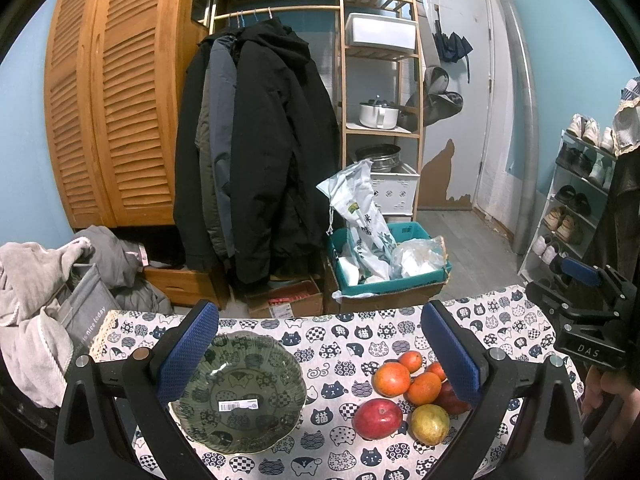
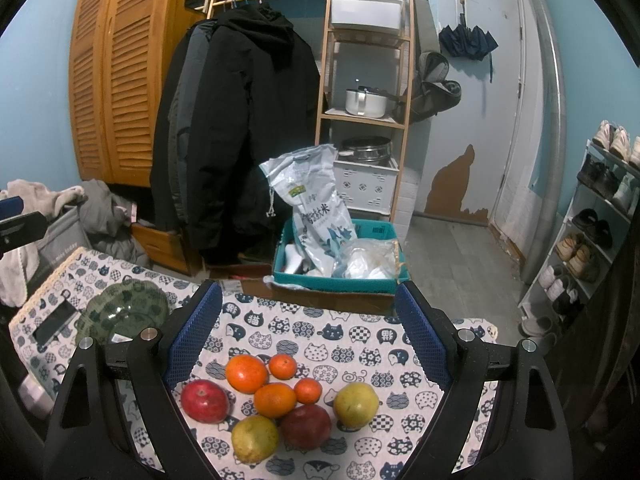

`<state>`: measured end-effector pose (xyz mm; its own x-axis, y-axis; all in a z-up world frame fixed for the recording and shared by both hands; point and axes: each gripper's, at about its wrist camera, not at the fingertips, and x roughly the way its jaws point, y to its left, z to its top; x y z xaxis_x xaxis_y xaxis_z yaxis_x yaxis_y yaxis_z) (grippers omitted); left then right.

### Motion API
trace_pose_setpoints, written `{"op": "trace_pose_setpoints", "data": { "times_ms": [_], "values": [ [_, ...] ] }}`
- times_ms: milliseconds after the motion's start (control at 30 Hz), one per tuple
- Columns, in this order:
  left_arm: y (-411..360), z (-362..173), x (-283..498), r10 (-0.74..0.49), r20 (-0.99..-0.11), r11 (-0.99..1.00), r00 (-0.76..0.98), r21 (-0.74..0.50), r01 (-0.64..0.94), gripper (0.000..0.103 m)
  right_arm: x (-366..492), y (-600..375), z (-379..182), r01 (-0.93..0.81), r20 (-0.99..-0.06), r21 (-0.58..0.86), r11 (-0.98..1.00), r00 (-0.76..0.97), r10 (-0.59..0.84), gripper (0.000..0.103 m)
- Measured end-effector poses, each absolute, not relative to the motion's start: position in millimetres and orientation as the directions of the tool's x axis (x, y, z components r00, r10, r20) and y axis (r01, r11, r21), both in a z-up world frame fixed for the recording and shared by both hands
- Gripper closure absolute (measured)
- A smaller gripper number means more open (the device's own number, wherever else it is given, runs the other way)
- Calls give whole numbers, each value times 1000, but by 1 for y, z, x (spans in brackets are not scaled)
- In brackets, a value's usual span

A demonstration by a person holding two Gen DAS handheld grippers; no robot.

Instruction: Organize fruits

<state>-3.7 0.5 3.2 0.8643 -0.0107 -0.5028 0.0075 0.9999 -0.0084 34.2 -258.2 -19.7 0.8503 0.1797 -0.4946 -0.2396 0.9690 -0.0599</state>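
Now the table (image 2: 352, 344), under its cat-print cloth, carries everything for the job. Largest on it is the green bowl (image 1: 240, 390), empty but for a barcode sticker on its inside, sitting toward the table's left end. To the bowl's right, well apart from it, the fruit lies in a loose cluster on the cloth. Two red apples (image 2: 205, 401) (image 2: 306, 426) and two yellow-green pears (image 2: 356, 405) (image 2: 254, 439) form its near side, and four oranges (image 2: 246, 373) (image 2: 275, 400) (image 2: 282, 366) (image 2: 308, 390) sit behind them, several touching. A dark phone (image 2: 54, 322) lies left of the bowl by the table's edge.

The left gripper (image 1: 320, 360) hangs above the table with its jaws spread wide and nothing between them, its left finger over the bowl's rim. The right gripper (image 2: 308, 340) hovers above the fruit, jaws likewise wide apart and empty.
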Motion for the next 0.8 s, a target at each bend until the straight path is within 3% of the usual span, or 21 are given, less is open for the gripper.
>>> {"op": "trace_pose_setpoints", "data": {
  "times_ms": [800],
  "values": [
    [-6,-8,0,7,-529,1000,849,13,0,1,39,-263,-26,-227,-529,-61,972,833,162,16]
  ]
}}
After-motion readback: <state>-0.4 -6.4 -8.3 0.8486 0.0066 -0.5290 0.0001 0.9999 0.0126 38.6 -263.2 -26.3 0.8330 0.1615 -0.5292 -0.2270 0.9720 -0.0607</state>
